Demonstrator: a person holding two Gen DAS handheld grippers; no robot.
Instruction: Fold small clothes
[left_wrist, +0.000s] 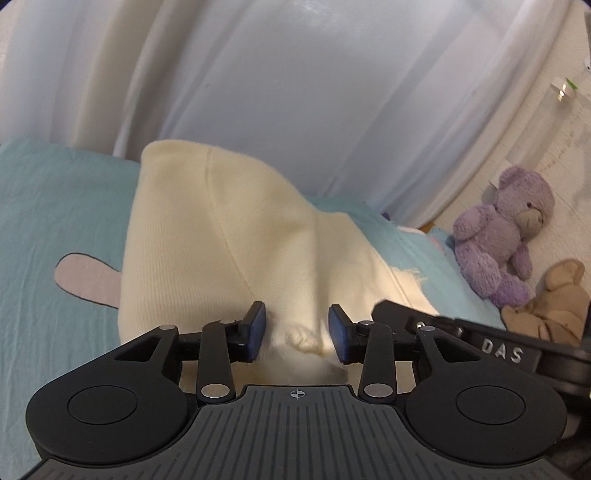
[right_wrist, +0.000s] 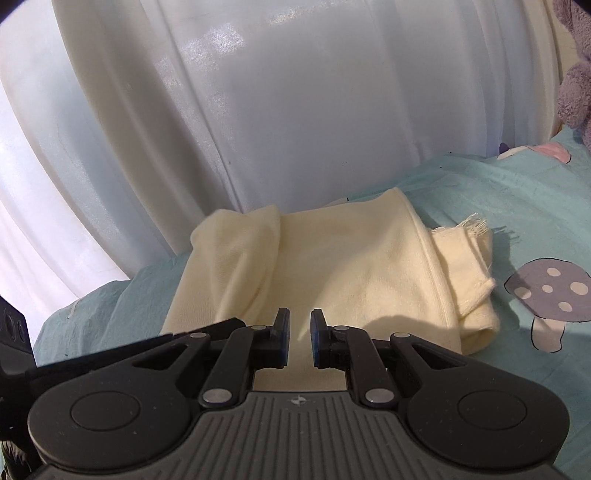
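Left gripper (left_wrist: 297, 328) stood open, a little bump of the cream cloth (left_wrist: 221, 236) between its jaws. Right gripper (right_wrist: 299, 338) nearly closed, gripped nothing, just over the near edge. Stretched away ahead of both on the blue sheet (right_wrist: 498, 192). Left looked nearer.

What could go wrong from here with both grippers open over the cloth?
The left gripper straddles only a small bunched nub of the cream cloth, so closing may catch one layer and drag the fold apart. The right gripper has a narrow gap over flat fabric and may slip off. The frayed edge could snag.
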